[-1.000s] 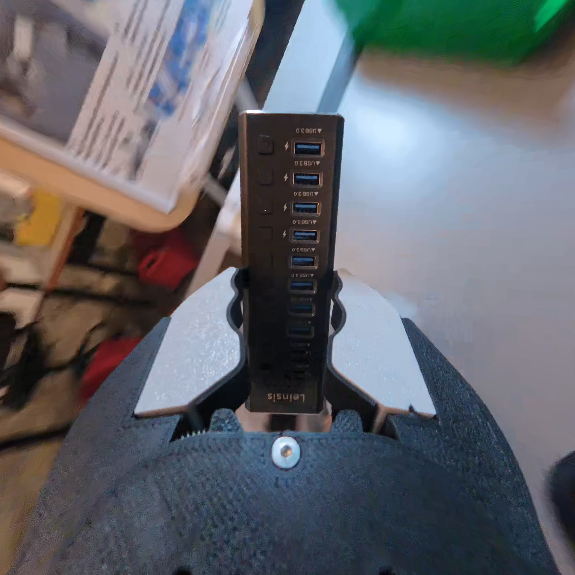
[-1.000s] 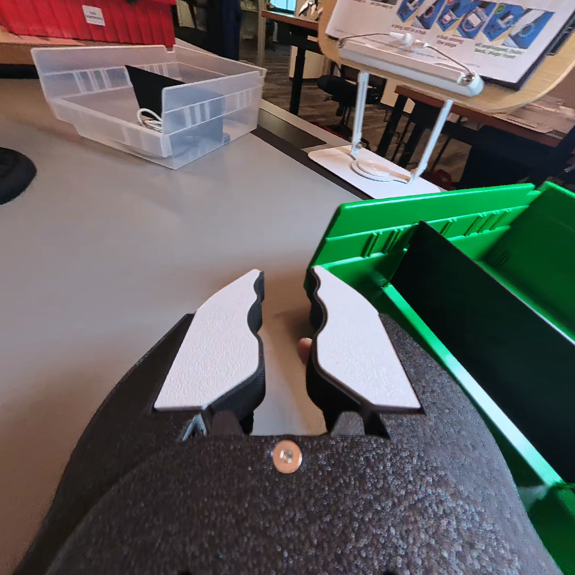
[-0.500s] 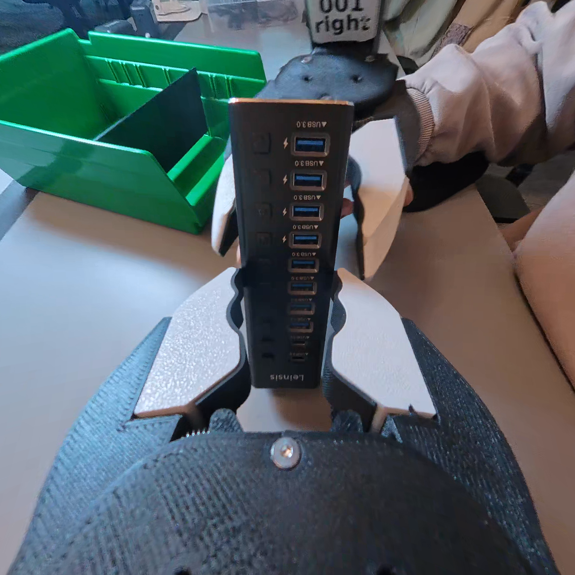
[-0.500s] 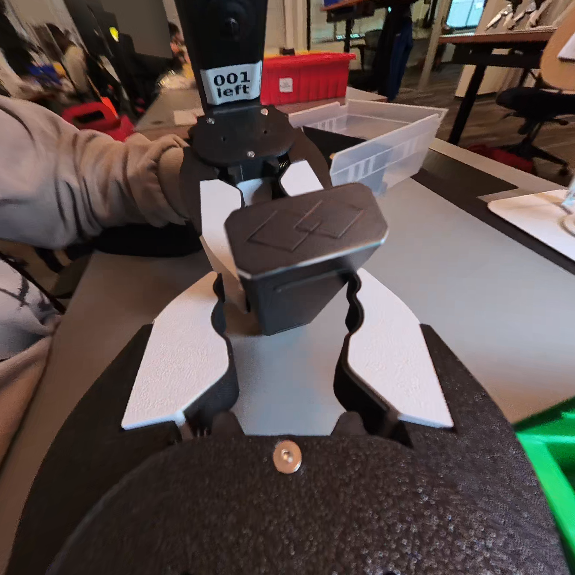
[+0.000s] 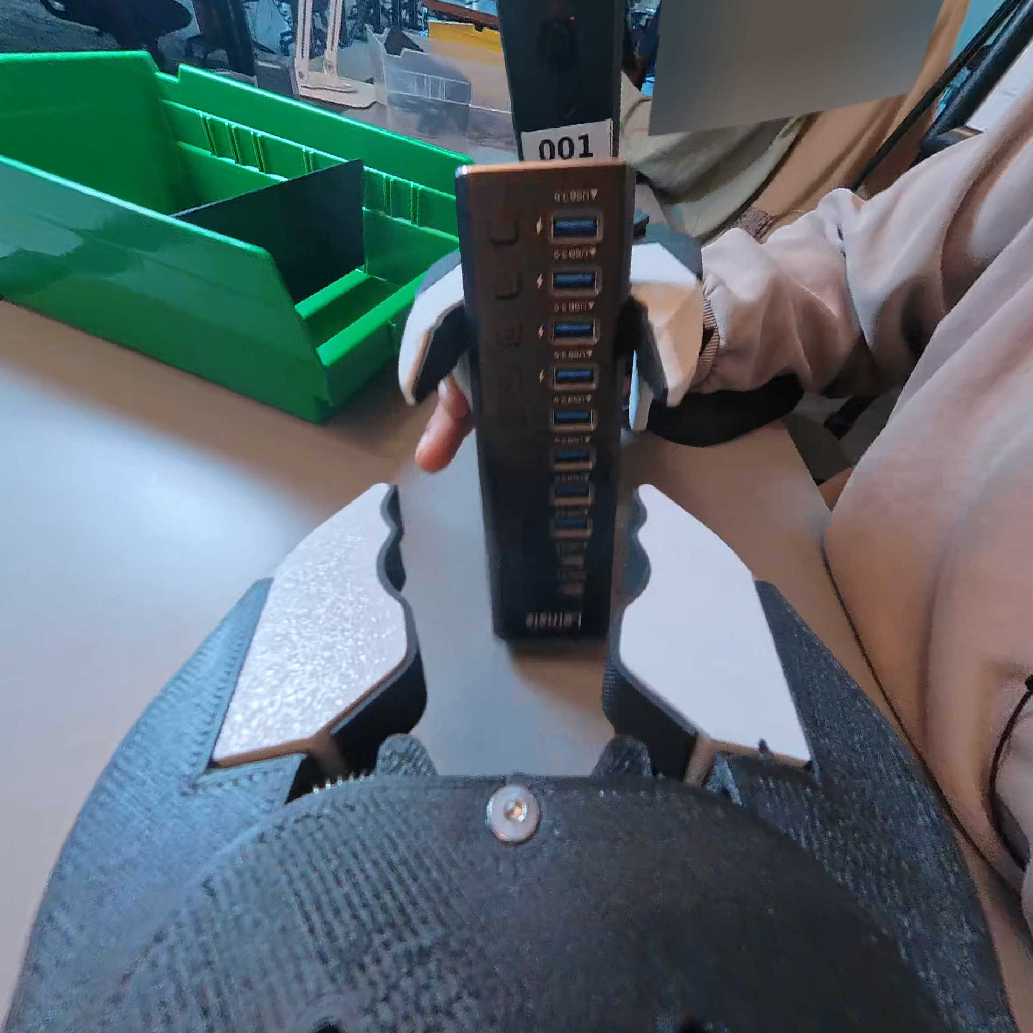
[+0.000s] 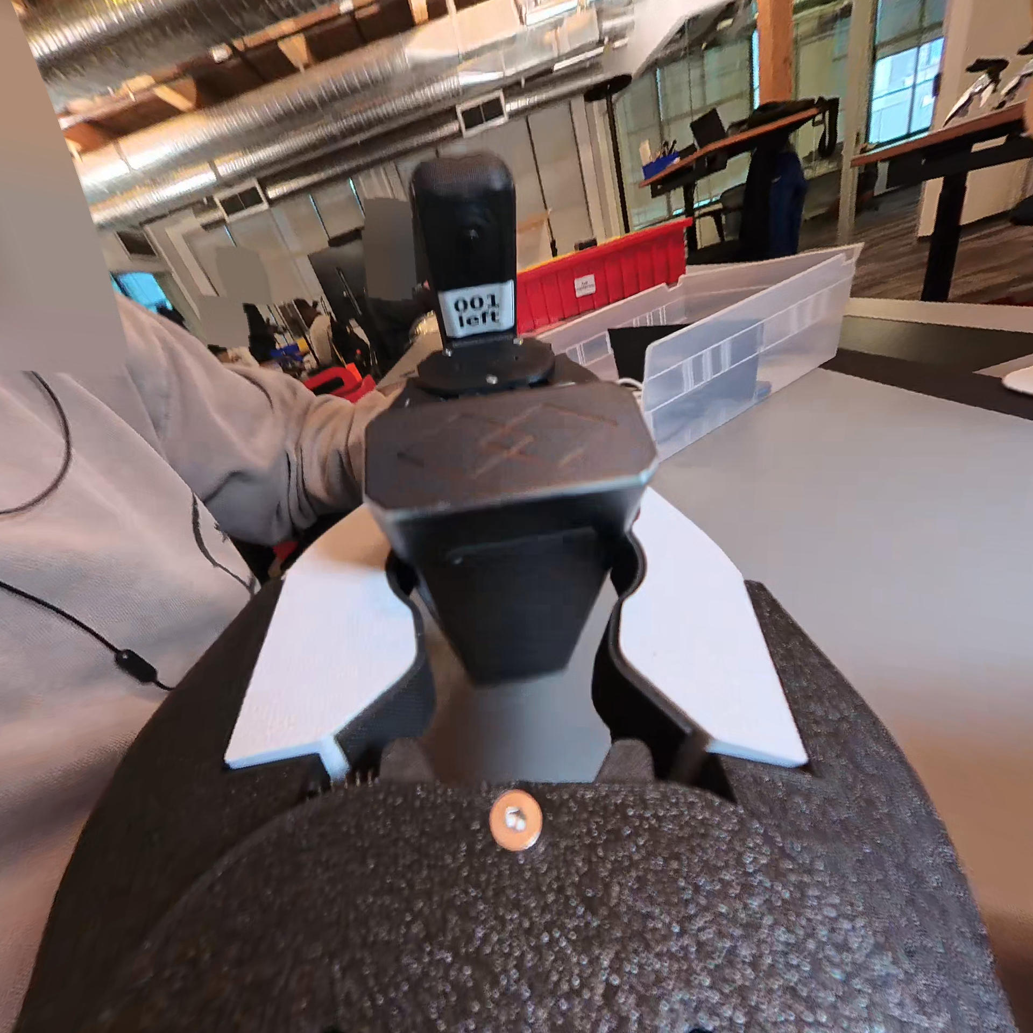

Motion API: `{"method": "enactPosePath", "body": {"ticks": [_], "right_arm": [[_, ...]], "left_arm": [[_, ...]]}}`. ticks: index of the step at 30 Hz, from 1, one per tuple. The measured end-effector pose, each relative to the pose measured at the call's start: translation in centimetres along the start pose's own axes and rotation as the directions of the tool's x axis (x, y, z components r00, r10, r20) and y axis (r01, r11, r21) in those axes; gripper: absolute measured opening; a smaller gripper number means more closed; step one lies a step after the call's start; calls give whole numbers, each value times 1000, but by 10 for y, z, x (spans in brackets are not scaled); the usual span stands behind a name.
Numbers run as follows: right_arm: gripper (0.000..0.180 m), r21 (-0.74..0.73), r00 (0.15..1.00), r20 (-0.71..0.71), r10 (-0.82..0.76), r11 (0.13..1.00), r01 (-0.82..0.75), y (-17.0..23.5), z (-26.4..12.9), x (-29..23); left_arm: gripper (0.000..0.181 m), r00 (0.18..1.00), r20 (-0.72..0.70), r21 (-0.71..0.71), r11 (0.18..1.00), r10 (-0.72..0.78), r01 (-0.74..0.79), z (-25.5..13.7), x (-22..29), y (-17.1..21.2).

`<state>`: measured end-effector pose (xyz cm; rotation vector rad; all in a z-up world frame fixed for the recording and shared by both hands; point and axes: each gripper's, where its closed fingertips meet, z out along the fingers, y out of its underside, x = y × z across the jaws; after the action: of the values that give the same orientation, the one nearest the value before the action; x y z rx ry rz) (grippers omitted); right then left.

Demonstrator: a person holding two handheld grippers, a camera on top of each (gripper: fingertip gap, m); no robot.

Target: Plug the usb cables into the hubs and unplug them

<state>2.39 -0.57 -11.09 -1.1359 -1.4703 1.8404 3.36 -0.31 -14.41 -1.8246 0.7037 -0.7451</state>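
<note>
Left wrist view: your left hand-held gripper (image 5: 517, 506) stands spread wide, its fingers clear of the black USB hub (image 5: 545, 391), which stands upright on the grey worktop (image 5: 140, 503). Your right hand-held gripper (image 6: 514, 550) clamps the hub's (image 6: 506, 536) sides from the far side. A green bin (image 5: 167, 268) sits near on the worktop; a clear bin (image 6: 726, 341) lies farther off.

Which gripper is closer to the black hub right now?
Right. The right gripper pinches the hub on its upper half. The left gripper has its jaws open on either side of the hub's base, not touching it.
</note>
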Motion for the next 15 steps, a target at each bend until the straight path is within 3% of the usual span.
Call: {"method": "enactPosePath", "body": {"ticks": [5,9,11,13,15], "right_arm": [[69,113,999,1,48,992,-48,-23,-18,7],[68,179,997,36,62,981,-68,-39,-17,3],[69,209,996,57,71,974,-81,-45,-14,-1],[69,221,997,52,62,973,-72,-47,-14,-2],[68,219,996,54,68,973,-78,-47,-16,-2]], "left_arm": [[93,997,-55,-46,998,-53,50,14,5,16],[95,990,-102,-48,994,-98,94,44,18,21],[86,987,-124,-52,994,-106,100,56,24,20],[64,989,-135,-81,995,-66,55,59,27,24],[63,987,-148,-98,994,-65,51,54,27,24]]}}
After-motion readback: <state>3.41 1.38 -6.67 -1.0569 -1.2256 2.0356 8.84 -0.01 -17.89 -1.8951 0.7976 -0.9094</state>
